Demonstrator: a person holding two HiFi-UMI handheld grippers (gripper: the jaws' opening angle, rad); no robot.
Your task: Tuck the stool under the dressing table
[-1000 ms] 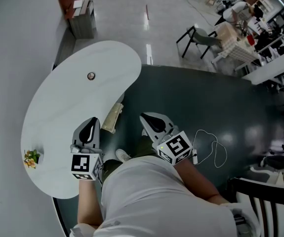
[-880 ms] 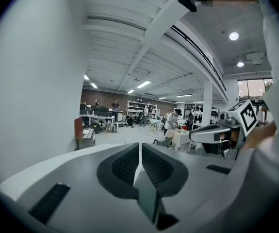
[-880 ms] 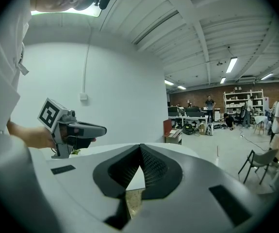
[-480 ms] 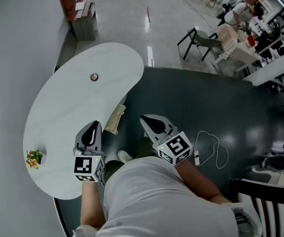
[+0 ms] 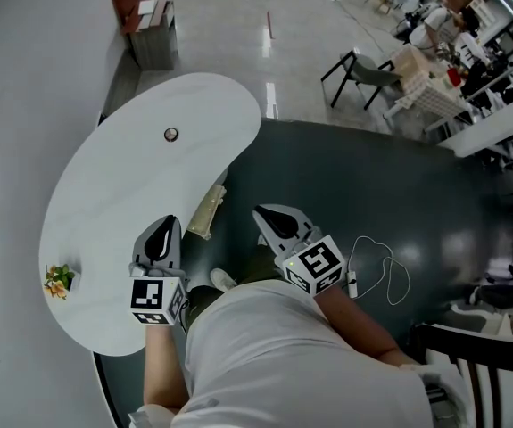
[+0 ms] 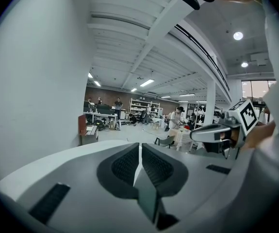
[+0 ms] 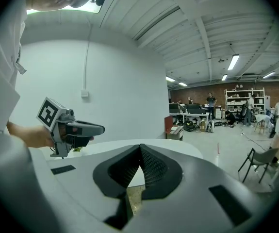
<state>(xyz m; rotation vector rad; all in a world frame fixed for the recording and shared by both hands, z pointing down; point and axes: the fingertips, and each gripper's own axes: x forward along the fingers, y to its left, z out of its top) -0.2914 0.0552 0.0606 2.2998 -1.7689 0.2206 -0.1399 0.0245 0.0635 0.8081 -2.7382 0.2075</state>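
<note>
A wide workshop with a glossy grey floor spread out below, a white wall running down its left side and a dark green mat (image 5: pixel 372 185) covering the near ground. Against that wall stood the white kidney-shaped bench (image 5: pixel 131 194). A small sprig of yellow and green flowers (image 5: pixel 57 282) sat near its left rim, and a small round dark object (image 5: pixel 170 134) lay farther up its top. The left tool (image 5: pixel 167 225) hung over the bench's near edge, its jaws pressed together on nothing. Just right of it the beige-topped stool (image 5: pixel 205 212) sat at the bench's inner curve, partly hidden under the top, ahead of the two tools and between them. The right tool (image 5: pixel 263 212) was held over the mat, its jaws likewise closed and empty. Farther right a thin white cable (image 5: pixel 388 253) looped on the mat, and a black-framed chair (image 5: pixel 359 68) stood on the grey floor beyond.
</note>
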